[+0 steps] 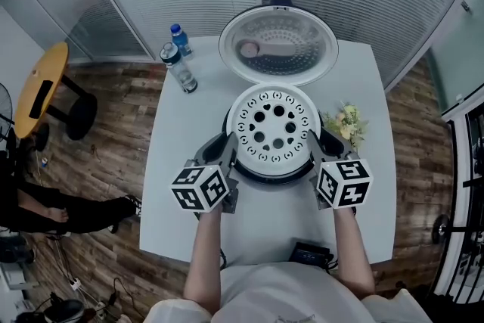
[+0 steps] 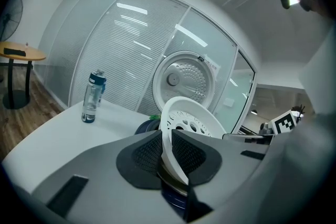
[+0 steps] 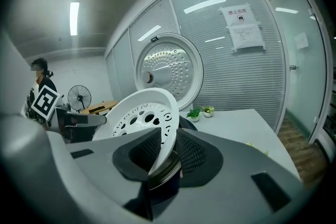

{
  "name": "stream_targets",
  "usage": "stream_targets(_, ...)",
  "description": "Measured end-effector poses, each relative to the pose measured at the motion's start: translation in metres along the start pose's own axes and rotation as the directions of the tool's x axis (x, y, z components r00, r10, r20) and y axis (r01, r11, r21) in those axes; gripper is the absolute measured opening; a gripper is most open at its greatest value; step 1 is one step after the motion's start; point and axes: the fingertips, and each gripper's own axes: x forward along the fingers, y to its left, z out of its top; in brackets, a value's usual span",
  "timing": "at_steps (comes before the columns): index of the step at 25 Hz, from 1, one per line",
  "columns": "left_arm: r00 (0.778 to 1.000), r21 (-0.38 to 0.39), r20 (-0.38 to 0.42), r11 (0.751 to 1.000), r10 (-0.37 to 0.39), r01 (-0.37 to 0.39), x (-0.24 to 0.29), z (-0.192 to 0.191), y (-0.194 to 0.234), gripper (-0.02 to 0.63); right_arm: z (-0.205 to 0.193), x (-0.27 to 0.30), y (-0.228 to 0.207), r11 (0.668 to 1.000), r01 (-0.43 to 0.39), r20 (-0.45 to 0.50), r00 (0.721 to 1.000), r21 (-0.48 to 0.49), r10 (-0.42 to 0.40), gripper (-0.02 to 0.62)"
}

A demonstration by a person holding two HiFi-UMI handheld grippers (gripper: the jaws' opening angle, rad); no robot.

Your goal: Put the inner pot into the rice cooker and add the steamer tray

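The perforated steamer tray (image 1: 274,125) sits over the mouth of the rice cooker (image 1: 330,141) at mid-table, held at both sides, likely so it seats level. The left gripper (image 2: 168,153) pinches the left rim between narrow jaws. The right gripper (image 3: 166,153) has the right rim between its jaws, with a slight gap at one pad. The open lid (image 1: 278,44) stands at the far side. Water bottles (image 1: 180,66) far left and a small plant (image 1: 346,122) on the right block nothing.

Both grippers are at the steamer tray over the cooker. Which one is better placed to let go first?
Right, likely: the right gripper has loose jaws around the steamer tray rim; the left gripper pinches it tight.
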Motion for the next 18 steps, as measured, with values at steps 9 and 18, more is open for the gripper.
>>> stream_targets(9,0.999,0.077,-0.029,0.996,0.039,-0.037,0.008,-0.005,0.004,0.06,-0.007,0.009,-0.005,0.999,0.02,-0.019,1.0,-0.037,-0.02,0.098)
stream_targets(18,0.994,0.145,-0.065,0.987,0.085,-0.074,0.015,-0.009,0.01,0.068,-0.011,0.017,-0.008,0.995,0.052,-0.043,0.998,-0.083,-0.055,0.11)
